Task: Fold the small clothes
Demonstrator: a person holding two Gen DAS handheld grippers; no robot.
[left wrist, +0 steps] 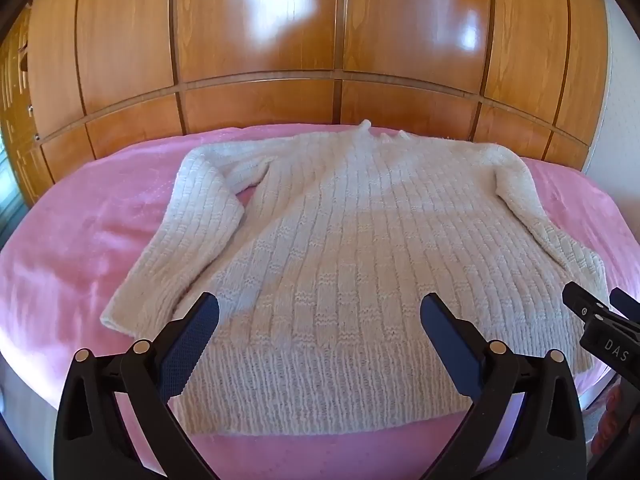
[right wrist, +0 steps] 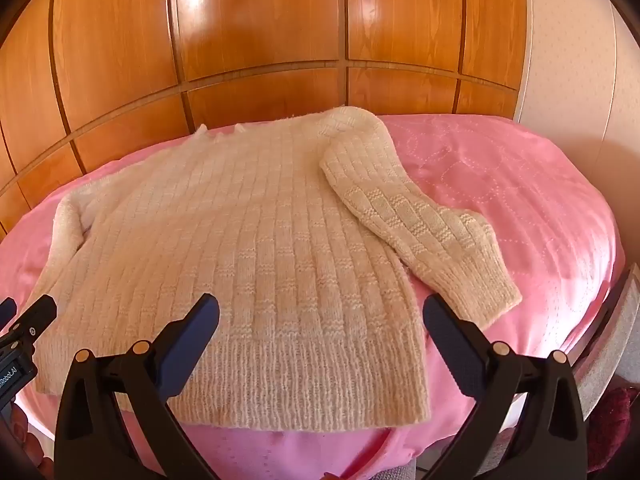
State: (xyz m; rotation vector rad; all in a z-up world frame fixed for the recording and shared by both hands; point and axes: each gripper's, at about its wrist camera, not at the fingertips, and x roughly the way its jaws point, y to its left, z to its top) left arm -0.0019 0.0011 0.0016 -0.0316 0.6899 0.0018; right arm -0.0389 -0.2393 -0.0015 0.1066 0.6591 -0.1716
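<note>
Hand-held gripper (left wrist: 320, 322) above sweater (left wrist: 360, 216) hem

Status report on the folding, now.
Left gripper open, right gripper open, both empty. Sweater flat on pink bedspread, unfolded, sleeves out. Nothing in the way.

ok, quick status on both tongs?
Left tongs: open, empty, above the cream ribbed knit sweater.
Right tongs: open, empty, above its hem.
</note>
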